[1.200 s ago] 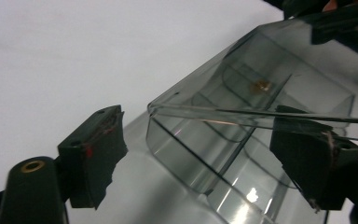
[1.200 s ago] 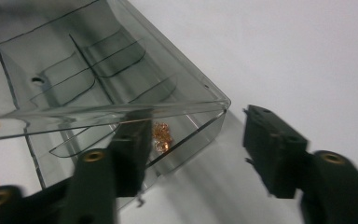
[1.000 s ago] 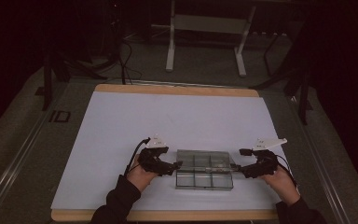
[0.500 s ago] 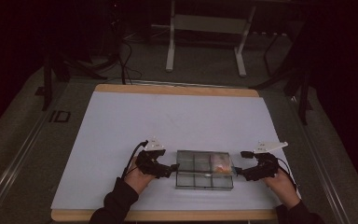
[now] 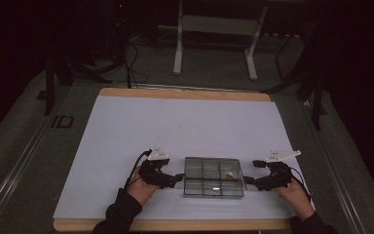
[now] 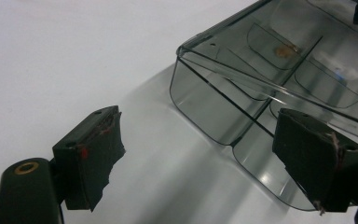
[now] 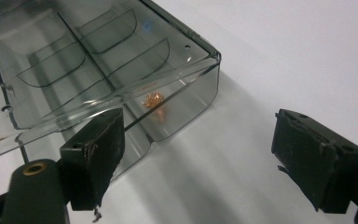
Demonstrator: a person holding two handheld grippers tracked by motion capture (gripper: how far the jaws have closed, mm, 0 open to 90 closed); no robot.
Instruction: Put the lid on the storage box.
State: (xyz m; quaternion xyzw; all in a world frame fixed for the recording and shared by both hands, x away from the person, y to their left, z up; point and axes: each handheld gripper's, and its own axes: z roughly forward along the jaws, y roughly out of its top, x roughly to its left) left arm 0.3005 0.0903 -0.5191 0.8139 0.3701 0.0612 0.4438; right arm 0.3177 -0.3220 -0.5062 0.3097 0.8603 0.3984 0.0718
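Clear compartment box (image 5: 213, 177) lies near the front edge of the white desk (image 5: 126, 131), long axis running left to right between both grippers. Left gripper (image 5: 177, 177) and right gripper (image 5: 247, 181) flank its short ends, fingers released and spread. A small coppery bit (image 7: 153, 100) sits in one compartment; nothing blocks either approach.

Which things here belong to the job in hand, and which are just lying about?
In the job:
- clear compartment box
- small orange bit inside it
- left gripper, jaws open beside the box
- right gripper, jaws open beside the box

Just there:
- white mat
- metal stand on the floor behind
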